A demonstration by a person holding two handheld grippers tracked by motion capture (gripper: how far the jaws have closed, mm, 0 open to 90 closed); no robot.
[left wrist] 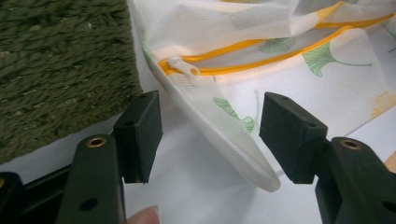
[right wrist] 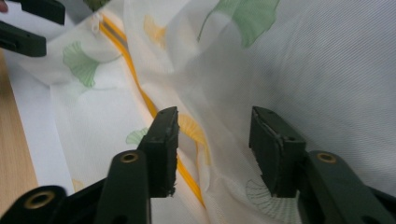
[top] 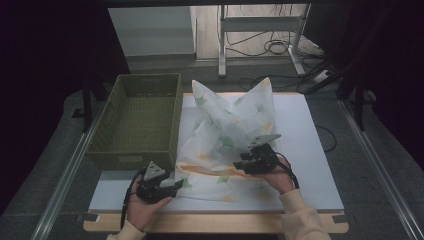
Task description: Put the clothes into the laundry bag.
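White mesh bag [top: 227, 135] printed with green and yellow ginkgo leaves; yellow zip [left wrist: 261, 44]. Olive-green woven basket [top: 137, 120]. White bench [top: 305, 145].

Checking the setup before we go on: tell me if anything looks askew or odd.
The mesh laundry bag is not flat: two corners stand up in peaks near the green basket. Its yellow zipper gapes partly open beside the pull. Nothing looks spilled or damaged.

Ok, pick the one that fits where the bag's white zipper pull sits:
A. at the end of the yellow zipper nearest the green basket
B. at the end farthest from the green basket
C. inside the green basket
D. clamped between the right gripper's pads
A: in the left gripper view the zipper pull sits at the yellow zipper's end beside the green woven basket, ahead of the open left gripper.
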